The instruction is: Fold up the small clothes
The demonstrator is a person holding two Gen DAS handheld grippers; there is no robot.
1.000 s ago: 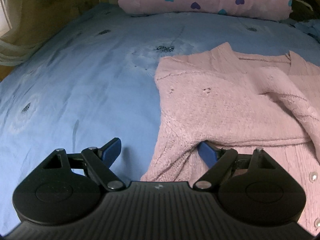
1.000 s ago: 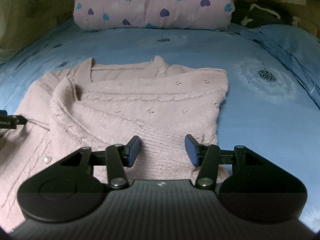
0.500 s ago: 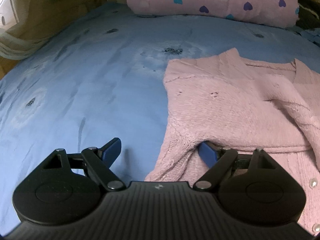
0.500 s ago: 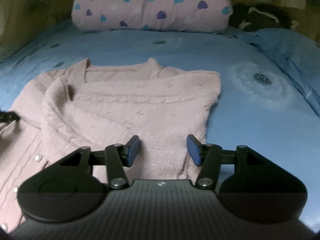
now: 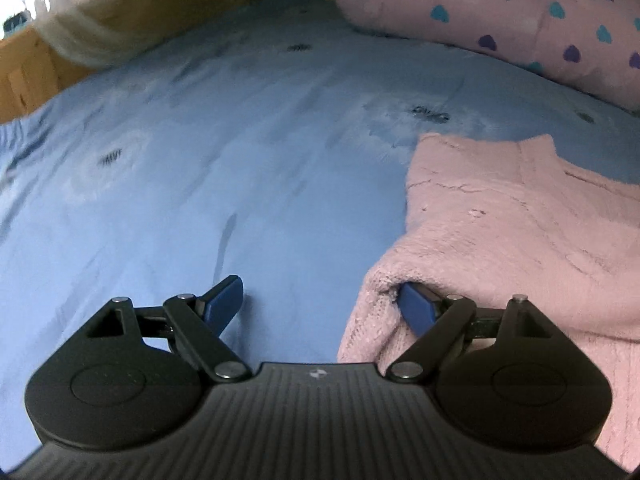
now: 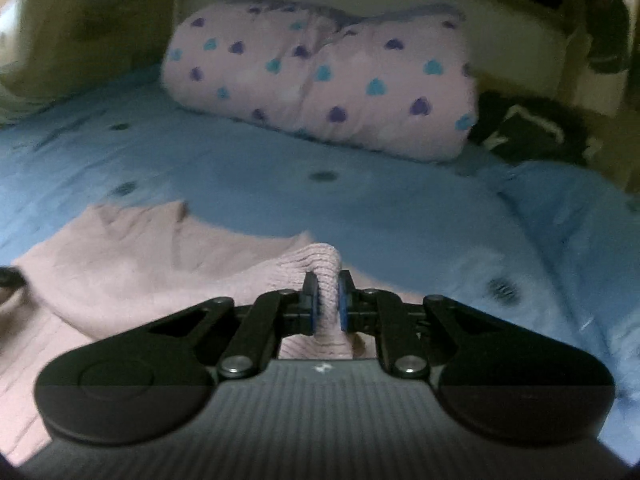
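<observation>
A pink knit cardigan (image 5: 520, 232) lies on a blue bedsheet (image 5: 200, 184), its sleeves folded across the body. My left gripper (image 5: 320, 304) is open at the cardigan's left edge; its right finger is tucked under a fold of knit, its left finger sits over bare sheet. In the right wrist view my right gripper (image 6: 328, 300) is shut on a bunched fold of the cardigan (image 6: 140, 264) near its lower right edge and lifts it a little.
A pink pillow with blue and purple hearts (image 6: 320, 80) lies across the head of the bed. Dark clothing (image 6: 528, 128) sits at the back right. A wooden bed frame (image 5: 24, 68) and pale curtain run along the left side.
My right gripper has closed on the cardigan's fold and raised it; it was open half a second ago. My left gripper stays open and has turned left.
</observation>
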